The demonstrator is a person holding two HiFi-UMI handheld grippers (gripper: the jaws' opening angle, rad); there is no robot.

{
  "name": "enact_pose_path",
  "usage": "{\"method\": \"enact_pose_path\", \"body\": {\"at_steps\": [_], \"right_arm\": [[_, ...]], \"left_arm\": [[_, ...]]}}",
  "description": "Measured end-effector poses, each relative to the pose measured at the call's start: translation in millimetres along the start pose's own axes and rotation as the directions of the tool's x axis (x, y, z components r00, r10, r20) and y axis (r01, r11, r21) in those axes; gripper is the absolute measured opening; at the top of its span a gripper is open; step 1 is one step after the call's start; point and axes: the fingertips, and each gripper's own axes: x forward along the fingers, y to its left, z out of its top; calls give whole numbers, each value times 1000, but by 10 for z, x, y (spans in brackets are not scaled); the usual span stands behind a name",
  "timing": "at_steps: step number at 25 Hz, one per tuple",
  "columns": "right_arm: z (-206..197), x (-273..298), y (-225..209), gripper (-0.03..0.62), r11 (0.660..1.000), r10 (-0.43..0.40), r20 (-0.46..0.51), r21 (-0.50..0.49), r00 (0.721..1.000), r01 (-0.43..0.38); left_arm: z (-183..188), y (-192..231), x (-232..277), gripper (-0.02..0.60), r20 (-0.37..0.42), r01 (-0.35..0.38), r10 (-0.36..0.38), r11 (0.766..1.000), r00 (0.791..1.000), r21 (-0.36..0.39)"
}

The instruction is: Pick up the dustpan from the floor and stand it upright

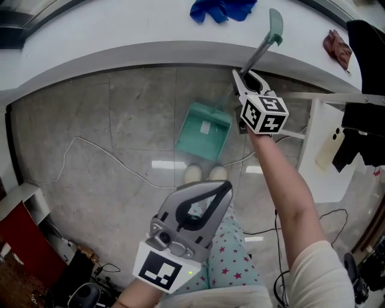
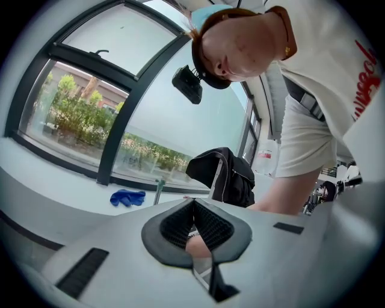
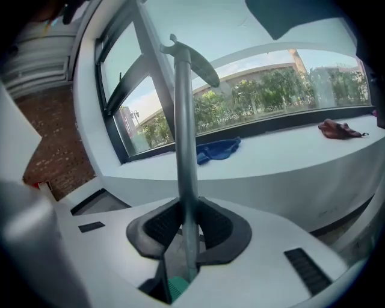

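dustpan (image 1: 203,131) handle (image 3: 184,156) is pinched between the right gripper (image 1: 243,79) fingers, pan below them, tip above; left gripper (image 1: 224,187) closed, empty, farther.

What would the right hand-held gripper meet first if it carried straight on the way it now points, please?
Probably the white window ledge, near the blue cloth. The right hand-held gripper, shut on the dustpan handle, points at it with nothing else between, though depth is unclear.

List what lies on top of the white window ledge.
A blue cloth and a dark red cloth lie on the ledge. The dustpan handle, held in the right gripper, crosses part of it; a black garment hides its right end.
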Motion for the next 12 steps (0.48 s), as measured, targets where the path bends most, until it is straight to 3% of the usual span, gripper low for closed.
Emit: {"method": "enact_pose_path", "body": {"at_steps": [12], "right_arm": [[307, -5, 297, 100, 987, 7, 1, -159, 1000, -7]], "left_arm": [[-50, 165, 147, 20, -46, -21, 21, 1000, 999, 0]]}}
